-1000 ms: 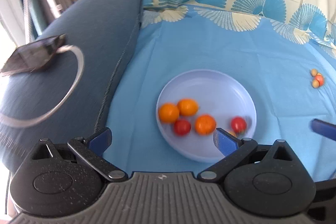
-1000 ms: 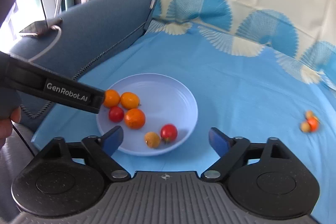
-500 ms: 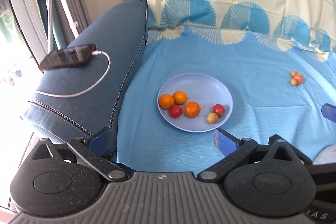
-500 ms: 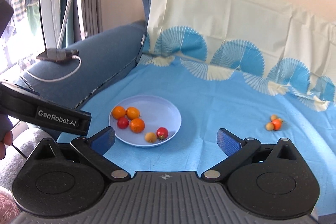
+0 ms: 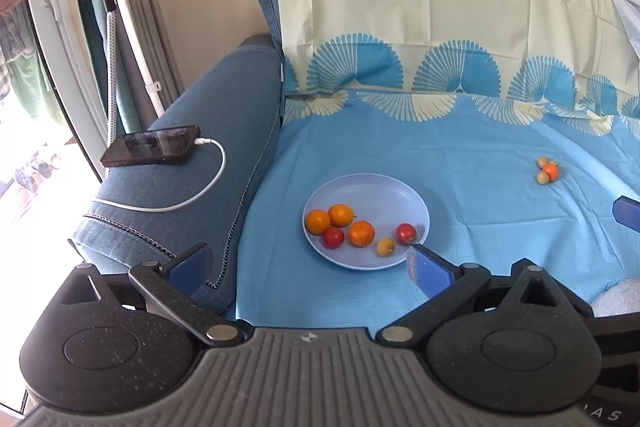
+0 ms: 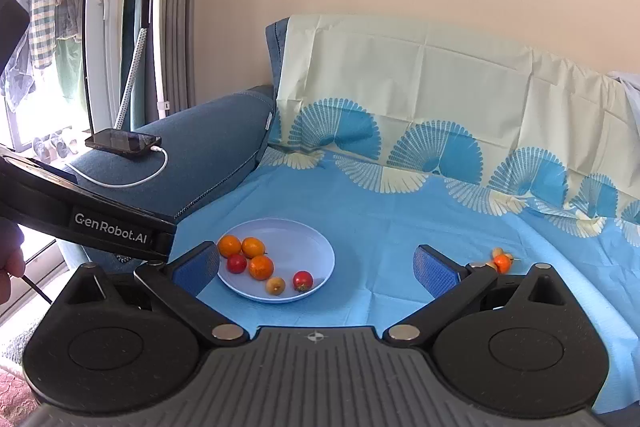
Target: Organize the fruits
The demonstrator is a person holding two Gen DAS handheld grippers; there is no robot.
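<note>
On the blue cloth [image 5: 460, 155] near the sofa's left arm, six fruits [image 5: 361, 233] lay in the plate [image 5: 376, 187]; three loose fruits [image 6: 501, 261] waited far right. I kept both the left hand-held gripper [image 5: 308, 265] and the right hand-held gripper [image 6: 316, 265] wide open, holding nothing.

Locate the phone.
In the left wrist view, the phone lies at far left on the blue sofa armrest, charging cable plugged in, left of the plate.

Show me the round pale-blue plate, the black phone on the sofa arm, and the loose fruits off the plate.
Round pale-blue plate [image 5: 384, 191], left wrist view, bare inner surface.
Black phone [image 5: 152, 145], left wrist view, screen middle.
Loose fruits [image 5: 548, 170], left wrist view, orange one.
</note>
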